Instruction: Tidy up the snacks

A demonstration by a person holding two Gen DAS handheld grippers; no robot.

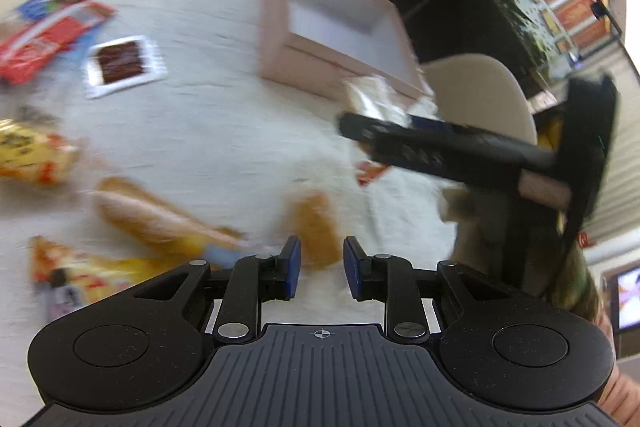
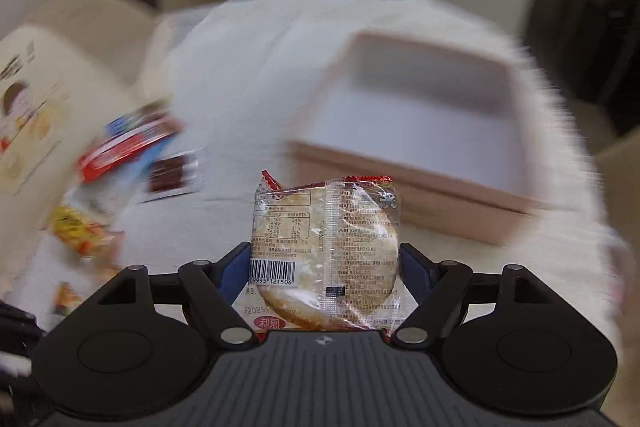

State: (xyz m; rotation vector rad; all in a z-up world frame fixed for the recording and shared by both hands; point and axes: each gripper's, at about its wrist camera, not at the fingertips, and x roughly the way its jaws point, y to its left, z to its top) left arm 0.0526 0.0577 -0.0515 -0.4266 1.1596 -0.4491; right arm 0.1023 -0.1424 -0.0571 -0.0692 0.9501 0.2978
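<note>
Near the table's [image 2: 256,75] far edge: right gripper [image 2: 325,267] is clenching a rice cracker packet [image 2: 326,247]; carrying step | next: releasing over pink box [image 2: 404,195] | left gripper [image 1: 320,269] is hovering, fingers parted, holding nothing

Pink box [image 2: 404,215], white inside; white cloth [image 1: 208,131]; blue fingers [image 2: 234,269].

Left gripper [image 1: 321,269] jaws parted, nothing between. Pink box [image 1: 280,31] on white cloth [image 1: 208,131], interior bare. Right gripper [image 1: 352,127] near box corner, gripping a clear packet [image 1: 372,99]. Snack packs [image 1: 48,35] scattered left, blurred.
</note>
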